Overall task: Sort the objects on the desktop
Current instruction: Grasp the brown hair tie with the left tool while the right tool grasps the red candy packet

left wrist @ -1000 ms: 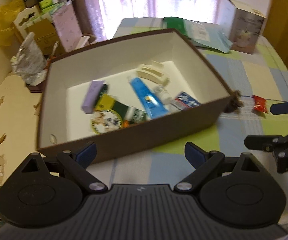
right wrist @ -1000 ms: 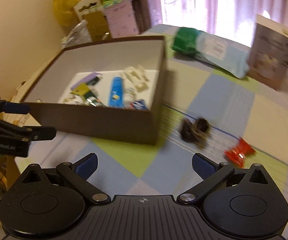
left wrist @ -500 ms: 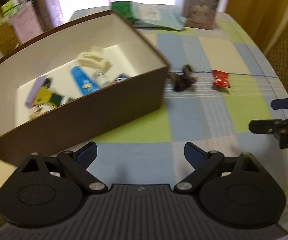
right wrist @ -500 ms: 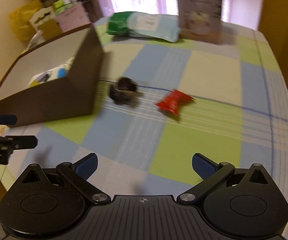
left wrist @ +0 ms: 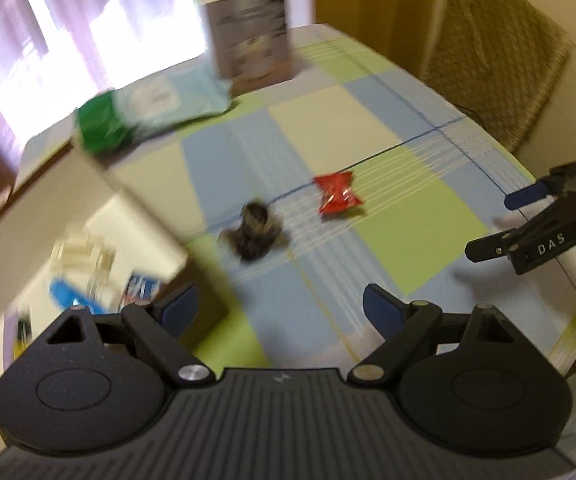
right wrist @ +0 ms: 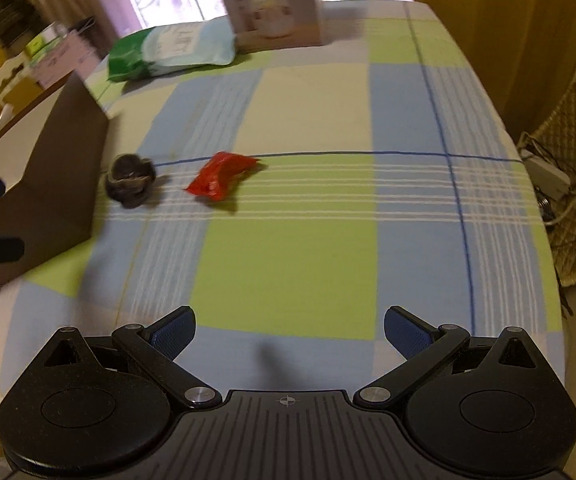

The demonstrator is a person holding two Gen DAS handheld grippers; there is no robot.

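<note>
A dark furry hair tie and a red snack packet lie on the checked tablecloth just right of a brown box. The box holds a blue tube and several other small items, blurred. My left gripper is open and empty above the box's near right corner. My right gripper is open and empty over the table's front; it also shows at the right of the left wrist view.
A green-and-white pouch and an upright printed carton stand at the table's far side. A wicker chair stands beyond the right edge. Cables lie off the right edge.
Both grippers have swung to the right, away from the box. The hair tie and red packet now sit near the middle of both views. Both stay open.
</note>
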